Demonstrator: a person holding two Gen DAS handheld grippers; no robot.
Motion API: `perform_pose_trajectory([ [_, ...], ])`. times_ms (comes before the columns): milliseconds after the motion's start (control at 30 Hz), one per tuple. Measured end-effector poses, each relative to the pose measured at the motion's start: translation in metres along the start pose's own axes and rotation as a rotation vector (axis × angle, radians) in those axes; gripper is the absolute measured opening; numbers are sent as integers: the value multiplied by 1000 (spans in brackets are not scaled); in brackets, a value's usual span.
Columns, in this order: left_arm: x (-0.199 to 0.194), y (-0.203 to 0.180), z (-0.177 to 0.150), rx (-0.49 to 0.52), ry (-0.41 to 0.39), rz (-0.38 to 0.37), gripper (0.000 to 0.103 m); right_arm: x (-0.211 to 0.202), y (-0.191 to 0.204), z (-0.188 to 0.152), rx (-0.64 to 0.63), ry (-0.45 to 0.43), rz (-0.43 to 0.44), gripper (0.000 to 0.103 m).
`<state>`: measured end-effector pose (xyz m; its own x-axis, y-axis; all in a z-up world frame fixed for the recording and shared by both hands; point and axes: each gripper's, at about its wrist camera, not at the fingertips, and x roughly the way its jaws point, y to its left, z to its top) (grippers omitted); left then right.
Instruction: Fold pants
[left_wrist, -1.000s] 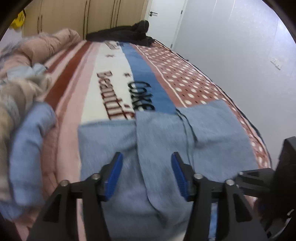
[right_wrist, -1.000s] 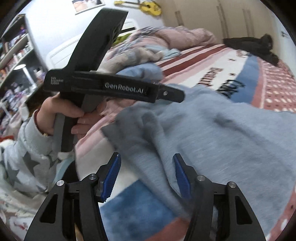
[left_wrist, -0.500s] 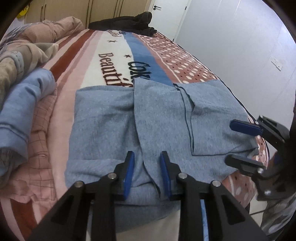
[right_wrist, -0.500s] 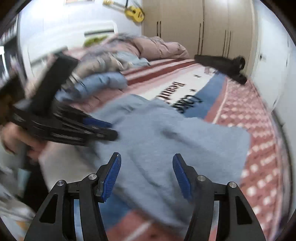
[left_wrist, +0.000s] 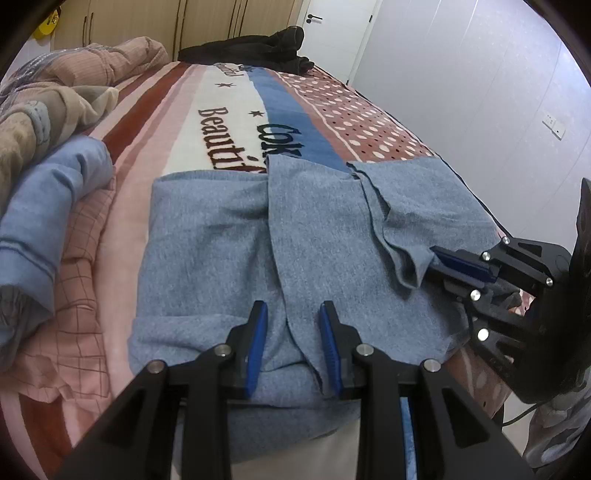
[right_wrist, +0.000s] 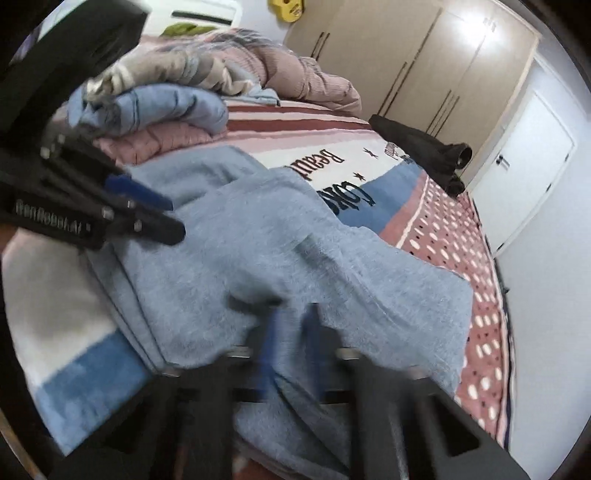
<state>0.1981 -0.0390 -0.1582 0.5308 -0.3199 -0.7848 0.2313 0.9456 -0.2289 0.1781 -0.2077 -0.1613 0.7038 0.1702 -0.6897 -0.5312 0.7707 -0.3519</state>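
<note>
The grey-blue pants (left_wrist: 317, 236) lie spread across the near end of the bed, with a fold ridge down the middle. My left gripper (left_wrist: 291, 339) is partly closed around the near edge of that ridge, fabric between its blue pads. My right gripper (right_wrist: 290, 350) is blurred in its own view, jaws narrow with pants (right_wrist: 295, 251) fabric between them. In the left wrist view the right gripper (left_wrist: 454, 273) pinches the pants' right flap, which is lifted into a small peak. The left gripper (right_wrist: 140, 206) shows at the left of the right wrist view.
The bed has a striped, dotted blanket (left_wrist: 236, 110) with lettering. A pile of clothes and bedding (left_wrist: 48, 155) lies at the left. A dark garment (left_wrist: 251, 48) lies at the far end. A wall (left_wrist: 480, 92) runs along the right; wardrobes and a door stand behind.
My right gripper has narrowed from wide open onto the pants' right flap and lifted it. My left gripper narrowed half a second ago and now stands slightly wider around the middle fold.
</note>
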Motion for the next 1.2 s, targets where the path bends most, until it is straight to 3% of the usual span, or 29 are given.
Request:
perform_pose_trajectory([
  [67,0,1,0,-1,0,-1,25,-3,-2,3,27,-13,43,2],
  [133,0,1,0,0,-1,-1,25,-9,-9,1,82,-34,165,0],
  [233,0,0,0,0,0,0,25,-18,-10,-3,127,-42,282,0],
  [367,-5,-3,2,-4,-12,24,30,-26,-7,-7,100,-49,230,1],
  [433,-13,-9,3,9,-46,11,52,-30,-12,-9,123,-63,228,9],
  [467,-18,-14,5,21,-72,-9,56,-32,-16,-11,137,-65,223,15],
  [567,-26,-26,12,42,-109,-64,57,-37,-29,-19,177,-74,185,16],
  [667,-15,-37,19,49,-67,-196,57,-40,-45,-30,241,-78,170,16],
  [733,2,-42,20,40,-21,-241,54,-41,-55,-38,289,-87,188,16],
  [833,22,-48,17,32,26,-219,47,-44,-64,-44,332,-107,216,16],
  [900,26,-53,15,32,20,-206,47,-44,-67,-48,348,-116,231,16],
  [1033,22,-63,16,39,25,-251,30,-43,-71,-52,376,-136,254,16],
  [1200,33,-64,23,-3,35,-200,20,-46,-78,-54,407,-158,275,16],
])
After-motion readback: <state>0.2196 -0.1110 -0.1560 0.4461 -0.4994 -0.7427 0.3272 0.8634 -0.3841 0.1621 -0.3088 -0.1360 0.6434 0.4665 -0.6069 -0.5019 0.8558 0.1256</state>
